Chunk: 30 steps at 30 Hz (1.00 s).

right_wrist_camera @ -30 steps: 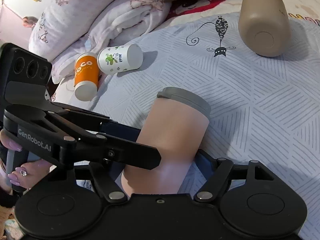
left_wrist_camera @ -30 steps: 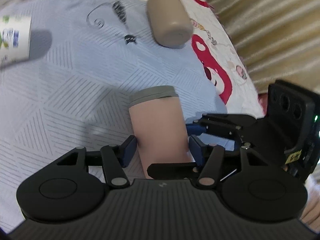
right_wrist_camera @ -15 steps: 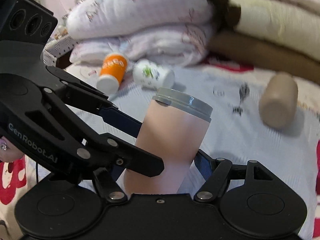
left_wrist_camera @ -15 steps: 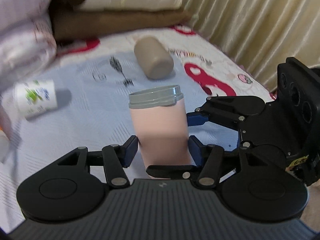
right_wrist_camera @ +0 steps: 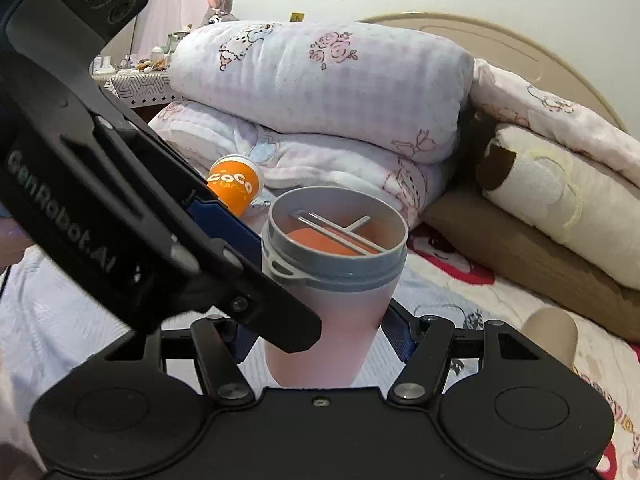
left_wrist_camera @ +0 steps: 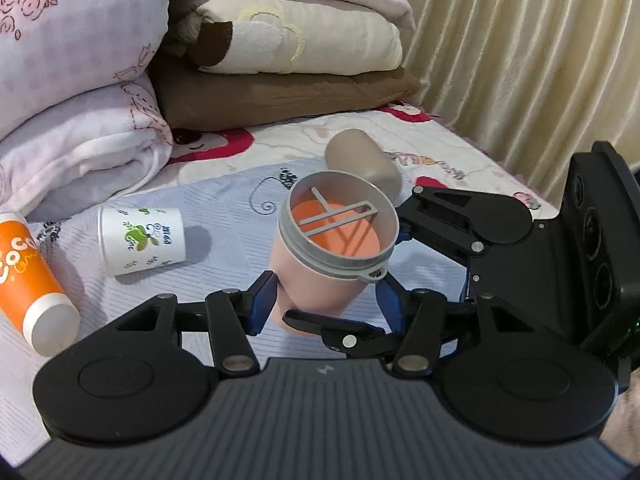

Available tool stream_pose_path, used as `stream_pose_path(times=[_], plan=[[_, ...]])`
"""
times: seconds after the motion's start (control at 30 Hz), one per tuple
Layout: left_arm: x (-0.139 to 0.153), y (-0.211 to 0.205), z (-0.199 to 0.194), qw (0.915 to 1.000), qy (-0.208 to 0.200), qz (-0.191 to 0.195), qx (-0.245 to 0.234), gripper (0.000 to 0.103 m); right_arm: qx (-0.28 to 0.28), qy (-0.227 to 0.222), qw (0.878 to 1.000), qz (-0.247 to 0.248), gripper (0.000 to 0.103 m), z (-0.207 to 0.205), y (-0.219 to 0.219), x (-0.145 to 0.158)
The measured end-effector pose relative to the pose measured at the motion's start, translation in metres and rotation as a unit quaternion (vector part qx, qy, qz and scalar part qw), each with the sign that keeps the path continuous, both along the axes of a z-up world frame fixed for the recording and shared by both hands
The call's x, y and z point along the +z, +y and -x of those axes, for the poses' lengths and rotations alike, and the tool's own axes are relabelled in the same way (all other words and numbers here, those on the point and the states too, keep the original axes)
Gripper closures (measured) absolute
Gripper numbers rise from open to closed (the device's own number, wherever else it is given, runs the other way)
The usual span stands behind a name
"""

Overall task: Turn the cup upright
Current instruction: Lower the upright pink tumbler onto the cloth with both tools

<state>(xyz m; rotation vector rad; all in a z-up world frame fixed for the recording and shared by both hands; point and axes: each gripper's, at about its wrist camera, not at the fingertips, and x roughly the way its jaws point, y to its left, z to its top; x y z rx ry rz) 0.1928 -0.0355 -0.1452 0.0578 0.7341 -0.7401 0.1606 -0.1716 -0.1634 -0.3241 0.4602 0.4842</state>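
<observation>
The pink cup point(left_wrist_camera: 316, 284) with a grey rim has its open mouth up, showing an orange inside; it also shows in the right wrist view point(right_wrist_camera: 328, 320). My left gripper point(left_wrist_camera: 324, 304) is shut on its lower body, blue pads on both sides. My right gripper point(right_wrist_camera: 316, 332) is shut on it too, crossing the left one at the cup. The cup is tilted slightly over the blue quilt point(left_wrist_camera: 224, 208).
A white printed paper cup point(left_wrist_camera: 142, 240) and an orange cup point(left_wrist_camera: 28, 280) lie on their sides at left. A tan cup point(left_wrist_camera: 360, 160) lies behind. Folded blankets and pillows point(left_wrist_camera: 280, 40) are stacked at the back. A curtain point(left_wrist_camera: 540, 60) hangs at right.
Both grippers have turned the pink cup from lying to mouth up; its open inside now shows. The views have swung up to the blankets.
</observation>
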Motion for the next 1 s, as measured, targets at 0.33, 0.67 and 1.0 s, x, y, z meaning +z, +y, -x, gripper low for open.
stream_pose_path(times=[0.33,0.67,1.0], plan=[[-0.025,0.004,-0.016,0.9998,-0.008,-0.008,0.017,0.050,0.007,0.006,1.000,0.002,0.034,-0.023,0.009,-0.021],[-0.032,0.011,-0.020,0.9995,0.008,0.011,0.030,0.050,0.000,0.038,0.999,-0.026,0.034,-0.030,0.009,-0.027],[-0.033,0.013,-0.021,0.9990,0.012,0.015,0.041,0.046,-0.009,0.046,0.999,-0.026,0.035,-0.034,0.012,-0.028]])
